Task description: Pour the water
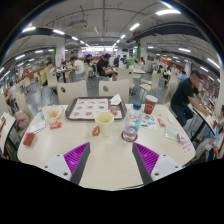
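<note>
We see cream worktop point(100, 160), cream cup point(104, 123), clear bottle point(130, 128) with blue cap, reddish tray point(93, 108), magenta pads point(76, 155) on fingers.

tray point(93, 108) contents: too small | bottle point(130, 128) label: unreadable

A pale, cream-topped table point(100, 160) carries everything here. Near its far edge lies a flat tray point(93, 108). Closer in stands a yellowish cup point(104, 123), with a clear plastic bottle point(130, 127) just beside it. A red cup point(149, 104) stands farther back, and an orange-capped item point(52, 117) sits off beside the tray.
</note>
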